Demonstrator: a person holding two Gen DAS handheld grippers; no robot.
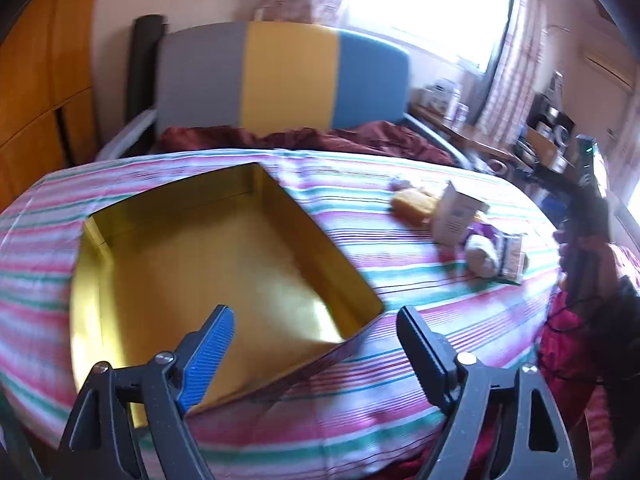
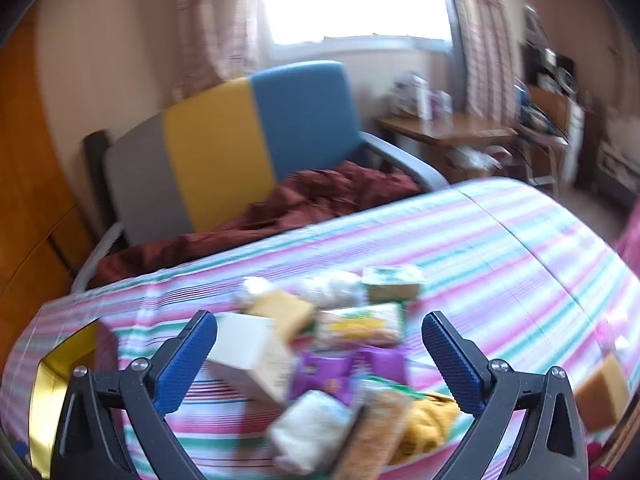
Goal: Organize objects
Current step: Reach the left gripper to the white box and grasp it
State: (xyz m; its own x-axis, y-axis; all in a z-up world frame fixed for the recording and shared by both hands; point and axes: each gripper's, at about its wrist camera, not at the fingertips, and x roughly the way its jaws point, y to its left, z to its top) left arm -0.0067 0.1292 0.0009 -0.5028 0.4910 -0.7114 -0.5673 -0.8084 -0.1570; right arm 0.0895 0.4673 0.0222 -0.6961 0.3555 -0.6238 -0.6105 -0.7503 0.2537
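Note:
An empty gold tin box [image 1: 208, 264] lies open on the striped tablecloth [image 1: 400, 360]. My left gripper [image 1: 316, 328] is open and empty, hovering over the box's near right corner. A pile of snack packets lies to the right of the box: a white carton [image 1: 456, 216], a yellow packet [image 1: 412, 204] and a purple packet [image 1: 488, 240]. My right gripper [image 2: 320, 336] is open and empty just above that pile, with the white carton [image 2: 252, 356], a purple packet [image 2: 336, 368], a white pouch [image 2: 308, 428] and a green-yellow packet [image 2: 360, 324] between its fingers. The box edge [image 2: 48, 380] shows at far left.
A grey, yellow and blue chair [image 1: 280, 80] with a dark red cloth [image 1: 312, 140] stands behind the table. A wooden desk [image 2: 444, 128] with clutter is at the right, under a window. An orange block [image 2: 604, 392] lies near the table's right edge.

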